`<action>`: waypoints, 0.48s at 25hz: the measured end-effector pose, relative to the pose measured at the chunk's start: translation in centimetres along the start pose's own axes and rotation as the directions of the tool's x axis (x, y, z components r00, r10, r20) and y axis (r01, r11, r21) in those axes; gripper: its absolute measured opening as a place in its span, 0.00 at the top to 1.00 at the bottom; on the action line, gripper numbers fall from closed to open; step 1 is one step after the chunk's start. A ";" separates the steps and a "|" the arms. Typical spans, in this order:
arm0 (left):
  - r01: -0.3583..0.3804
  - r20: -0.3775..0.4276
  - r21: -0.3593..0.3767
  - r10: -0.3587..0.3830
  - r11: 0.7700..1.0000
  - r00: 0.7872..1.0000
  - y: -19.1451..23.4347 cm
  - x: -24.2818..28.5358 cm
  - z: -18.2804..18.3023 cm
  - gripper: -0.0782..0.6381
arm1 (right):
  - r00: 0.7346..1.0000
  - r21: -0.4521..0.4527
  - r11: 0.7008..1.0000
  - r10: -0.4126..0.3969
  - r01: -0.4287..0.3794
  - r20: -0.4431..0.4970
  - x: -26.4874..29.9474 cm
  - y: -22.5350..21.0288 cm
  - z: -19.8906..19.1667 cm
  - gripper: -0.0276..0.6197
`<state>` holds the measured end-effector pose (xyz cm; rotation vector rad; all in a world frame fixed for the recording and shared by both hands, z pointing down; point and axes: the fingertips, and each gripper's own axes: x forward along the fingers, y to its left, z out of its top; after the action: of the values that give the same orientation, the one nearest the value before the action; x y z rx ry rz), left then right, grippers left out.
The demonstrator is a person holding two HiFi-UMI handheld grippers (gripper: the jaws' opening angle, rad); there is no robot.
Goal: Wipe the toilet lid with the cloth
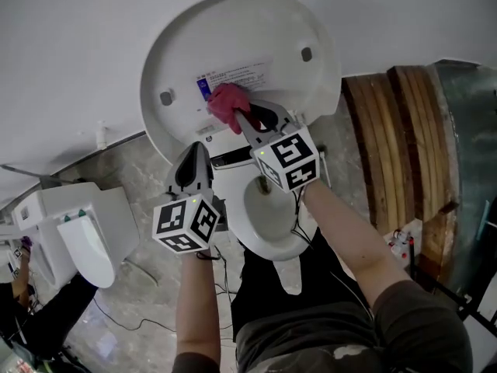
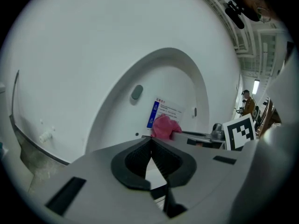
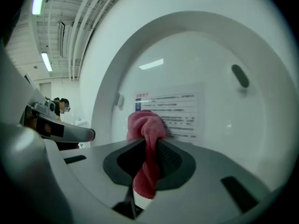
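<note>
Right tool [image 3: 148, 146] is clamped on the pink cloth [image 1: 227, 106], holding it against the raised toilet lid [image 1: 248, 29] by its label [image 1: 233, 76], well inside the rim. Left tool [image 2: 150, 143], jaws together, hangs near the lid's lower edge, beside the bowl [image 1: 268, 208].

Even, soft indoor light, no hard shadows; ceiling tube lights [image 3: 46, 61] left of the toilet lid [image 3: 205, 64] leave a faint glare streak on it, both gripper views fisheye with black corners, near foreground blurred
</note>
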<state>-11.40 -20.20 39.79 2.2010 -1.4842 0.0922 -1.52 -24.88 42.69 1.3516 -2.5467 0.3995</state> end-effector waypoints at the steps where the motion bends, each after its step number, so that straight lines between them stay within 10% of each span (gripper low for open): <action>1: 0.011 -0.001 0.002 -0.011 1.000 1.000 -0.9 0.5 -0.1 0.88 | 1.000 0.005 1.000 -0.015 0.015 0.001 -0.7 -1.2 -0.1 0.89; 12: 0.109 -0.024 0.015 -0.109 0.994 0.994 -9.7 4.9 -1.9 0.88 | 0.979 0.090 0.975 -0.203 0.203 -0.010 -7.8 -11.8 -1.9 0.89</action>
<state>-0.36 -20.70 39.57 2.2811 -1.3520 0.0935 12.75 -24.62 43.45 1.6248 -2.3844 0.4807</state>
